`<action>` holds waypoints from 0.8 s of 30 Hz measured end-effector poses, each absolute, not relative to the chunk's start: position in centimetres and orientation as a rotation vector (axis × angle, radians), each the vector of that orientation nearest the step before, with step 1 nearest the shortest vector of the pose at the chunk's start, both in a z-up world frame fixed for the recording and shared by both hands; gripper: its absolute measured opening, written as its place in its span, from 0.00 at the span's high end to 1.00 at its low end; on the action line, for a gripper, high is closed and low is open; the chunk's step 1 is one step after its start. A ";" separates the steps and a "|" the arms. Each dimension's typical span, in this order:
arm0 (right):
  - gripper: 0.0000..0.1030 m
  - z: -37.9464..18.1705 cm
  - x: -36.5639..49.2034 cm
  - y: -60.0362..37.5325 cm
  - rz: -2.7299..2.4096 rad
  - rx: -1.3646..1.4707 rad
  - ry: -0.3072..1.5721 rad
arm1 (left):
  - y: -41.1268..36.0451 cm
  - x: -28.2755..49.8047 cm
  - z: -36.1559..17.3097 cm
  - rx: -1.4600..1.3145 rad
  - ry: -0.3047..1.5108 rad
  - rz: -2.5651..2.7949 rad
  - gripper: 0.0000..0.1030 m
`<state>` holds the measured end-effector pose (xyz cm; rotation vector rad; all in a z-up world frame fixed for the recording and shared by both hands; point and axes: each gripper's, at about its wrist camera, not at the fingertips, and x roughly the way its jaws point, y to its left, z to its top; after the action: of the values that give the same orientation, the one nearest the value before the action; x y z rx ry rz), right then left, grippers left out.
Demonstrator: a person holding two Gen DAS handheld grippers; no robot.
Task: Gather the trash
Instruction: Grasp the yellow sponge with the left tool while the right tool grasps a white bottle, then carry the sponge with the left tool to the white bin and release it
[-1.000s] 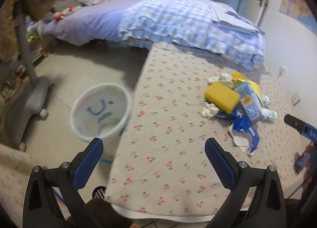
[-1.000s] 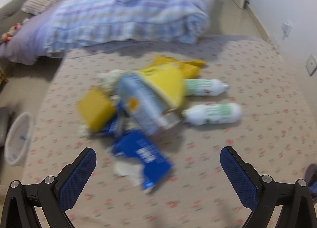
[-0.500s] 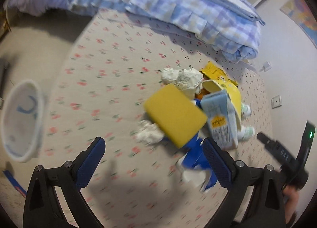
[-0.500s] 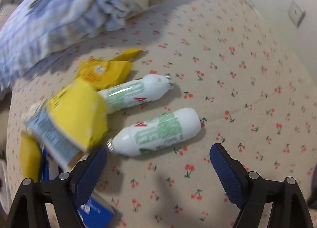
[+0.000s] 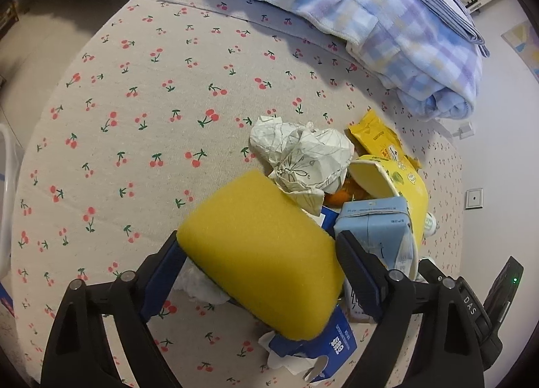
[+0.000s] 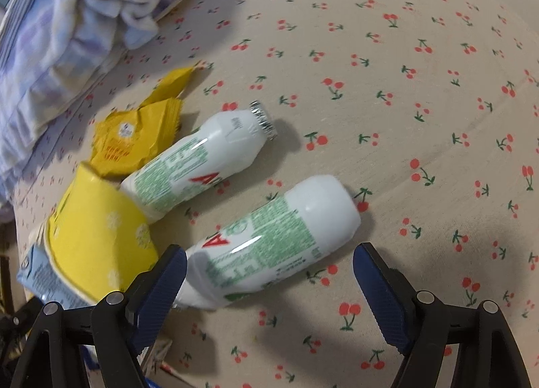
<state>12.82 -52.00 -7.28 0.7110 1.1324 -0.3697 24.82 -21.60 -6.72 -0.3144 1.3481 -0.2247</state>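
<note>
both grippers had dropped from above the table onto the trash pile. the left gripper (image 5: pixel 259 260) was closing around the yellow sponge (image 5: pixel 262 270), not yet clamped; the right gripper (image 6: pixel 269 282) was closing, pads apart, around the nearer white bottle (image 6: pixel 273 239) beside the yellow cup (image 6: pixel 97 239).

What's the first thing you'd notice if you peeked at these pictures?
A big yellow sponge fills the gap between the left gripper's closing jaws, on top of a pile of rubbish on the cherry-print cloth. In the right wrist view, two white bottles with green labels lie on their sides; the nearer bottle sits between the right gripper's closing jaws, beside a tipped yellow paper cup.
</note>
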 end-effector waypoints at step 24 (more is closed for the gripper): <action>0.56 -6.8 13.2 -52.6 -0.307 0.737 1.116 | -21.8 24.8 -7.6 -0.189 1.394 -0.143 0.42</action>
<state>13.15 -52.59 -6.76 0.7370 1.1160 -0.3070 24.83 -21.79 -7.64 -0.1886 1.3941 -0.1426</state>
